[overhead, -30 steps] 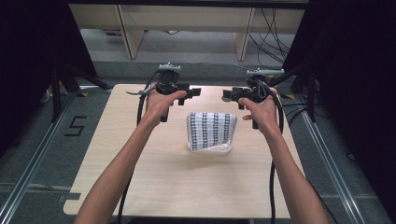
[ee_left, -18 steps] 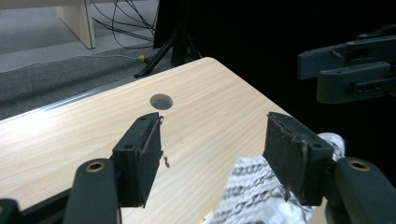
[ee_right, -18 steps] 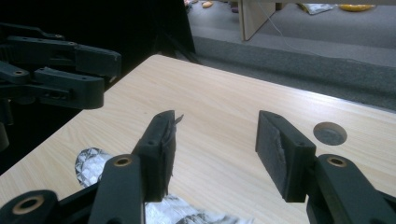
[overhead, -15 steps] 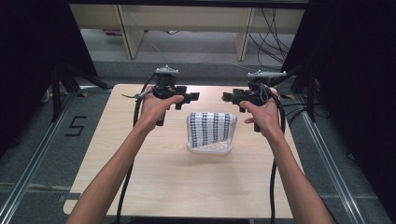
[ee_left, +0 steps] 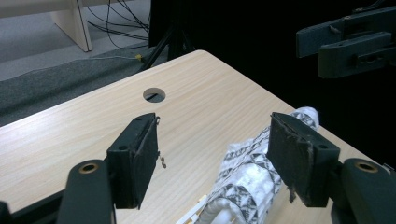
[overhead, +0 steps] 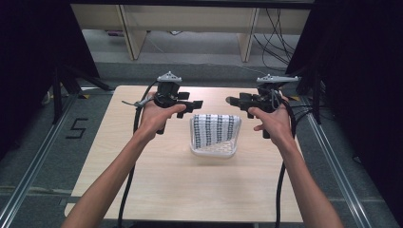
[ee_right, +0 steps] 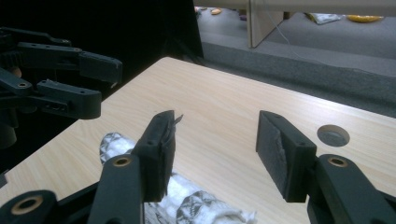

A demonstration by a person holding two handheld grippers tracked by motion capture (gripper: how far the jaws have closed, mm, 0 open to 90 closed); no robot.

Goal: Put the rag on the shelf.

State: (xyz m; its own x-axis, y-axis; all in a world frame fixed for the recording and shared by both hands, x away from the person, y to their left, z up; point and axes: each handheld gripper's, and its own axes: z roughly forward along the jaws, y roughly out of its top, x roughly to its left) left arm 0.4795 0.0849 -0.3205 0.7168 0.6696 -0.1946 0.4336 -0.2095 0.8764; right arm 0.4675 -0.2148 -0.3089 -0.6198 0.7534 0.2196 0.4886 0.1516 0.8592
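The patterned cloth (overhead: 215, 129) lies in a white basket (overhead: 213, 151) at the centre of the table (overhead: 190, 185). The left gripper (overhead: 196, 104) and right gripper (overhead: 232, 100) hover above its far corners, both with jaws apart, holding nothing.

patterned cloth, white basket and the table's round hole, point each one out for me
patterned cloth (overhead: 216, 128), high view, on the middle of its top fold.
white basket (overhead: 214, 152), high view, on its near rim below the cloth.
round hole (ee_left: 154, 94), left gripper view, on the opening in the tabletop.
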